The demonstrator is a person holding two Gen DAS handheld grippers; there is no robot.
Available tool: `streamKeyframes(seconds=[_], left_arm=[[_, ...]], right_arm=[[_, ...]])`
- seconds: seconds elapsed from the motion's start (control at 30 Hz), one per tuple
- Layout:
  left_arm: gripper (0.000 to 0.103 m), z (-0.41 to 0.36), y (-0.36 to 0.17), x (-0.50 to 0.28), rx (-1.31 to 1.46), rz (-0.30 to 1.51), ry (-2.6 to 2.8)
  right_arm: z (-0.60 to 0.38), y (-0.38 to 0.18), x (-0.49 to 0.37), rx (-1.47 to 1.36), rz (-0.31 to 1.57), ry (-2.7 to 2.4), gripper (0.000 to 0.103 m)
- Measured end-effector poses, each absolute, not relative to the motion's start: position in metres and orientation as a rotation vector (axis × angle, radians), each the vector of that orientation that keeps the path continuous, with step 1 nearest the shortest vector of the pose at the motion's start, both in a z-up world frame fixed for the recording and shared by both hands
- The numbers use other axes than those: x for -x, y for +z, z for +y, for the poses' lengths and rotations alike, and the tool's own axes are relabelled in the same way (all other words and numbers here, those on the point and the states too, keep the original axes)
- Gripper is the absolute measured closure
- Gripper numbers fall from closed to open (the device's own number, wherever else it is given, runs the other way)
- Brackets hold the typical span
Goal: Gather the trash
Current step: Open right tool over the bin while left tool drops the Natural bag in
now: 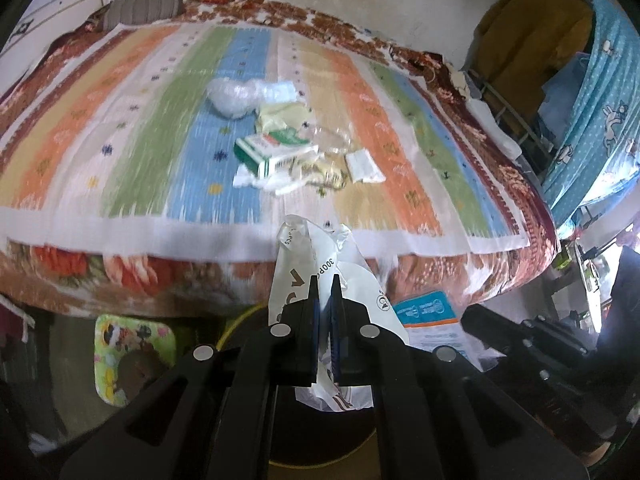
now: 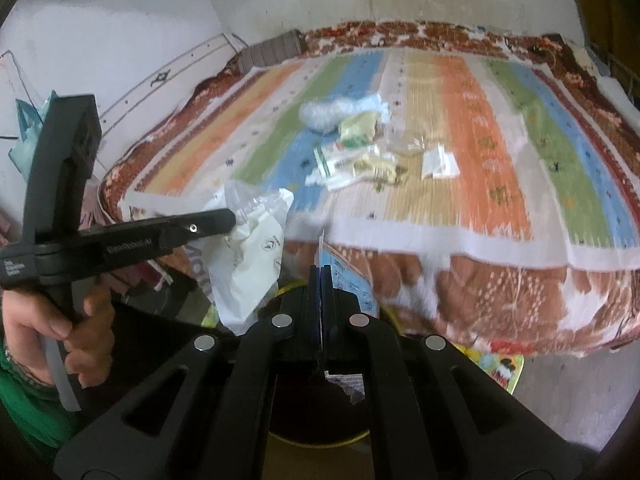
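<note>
My left gripper (image 1: 325,280) is shut on a crumpled white plastic wrapper (image 1: 298,264), held off the bed's front edge above a dark round bin (image 1: 320,432). The same gripper (image 2: 230,218) and wrapper (image 2: 248,264) show in the right wrist view. My right gripper (image 2: 321,270) is shut on a blue and white paper packet (image 2: 352,276), also seen in the left view (image 1: 428,320), above the bin (image 2: 320,416). More trash lies mid-bed: a green and white box (image 1: 272,152), a clear plastic bag (image 1: 232,96), yellow wrappers (image 1: 280,116) and a white sachet (image 1: 364,166).
The bed has a striped mat (image 1: 120,128) over a floral blanket (image 1: 480,276). A grey pillow (image 1: 144,10) lies at the far edge. A colourful cartoon stool (image 1: 132,352) stands on the floor by the bin. A blue curtain (image 1: 592,120) hangs at right.
</note>
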State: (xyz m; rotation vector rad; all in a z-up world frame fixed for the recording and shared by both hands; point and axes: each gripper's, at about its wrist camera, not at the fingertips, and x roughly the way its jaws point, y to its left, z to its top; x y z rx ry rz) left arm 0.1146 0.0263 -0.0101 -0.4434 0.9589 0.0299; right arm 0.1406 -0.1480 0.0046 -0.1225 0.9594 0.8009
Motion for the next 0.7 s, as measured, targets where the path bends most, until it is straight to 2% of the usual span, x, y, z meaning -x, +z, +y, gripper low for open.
streamKeyframes(seconds=[0.53, 0.57, 0.6, 0.63, 0.67, 0.7], left_arm=[[0.098, 0.019, -0.066, -0.116, 0.458, 1.143, 0.148], [0.095, 0.020, -0.069, -0.117, 0.453, 1.153, 0.161], [0.083, 0.021, -0.072, -0.118, 0.456, 1.163, 0.166], [0.077, 0.023, -0.076, -0.119, 0.475, 1.173, 0.162], [0.068, 0.023, -0.078, -0.120, 0.488, 1.176, 0.157], [0.068, 0.025, -0.079, -0.121, 0.501, 1.178, 0.158]], right_arm=[[-0.148, -0.045, -0.158, 0.076, 1.146, 0.707, 0.101], [-0.148, -0.047, -0.160, 0.069, 1.156, 0.699, 0.101], [-0.149, -0.049, -0.162, 0.066, 1.165, 0.692, 0.100], [-0.149, -0.051, -0.163, 0.063, 1.172, 0.688, 0.094], [-0.150, -0.053, -0.164, 0.061, 1.181, 0.683, 0.082], [-0.149, -0.053, -0.165, 0.060, 1.184, 0.680, 0.076]])
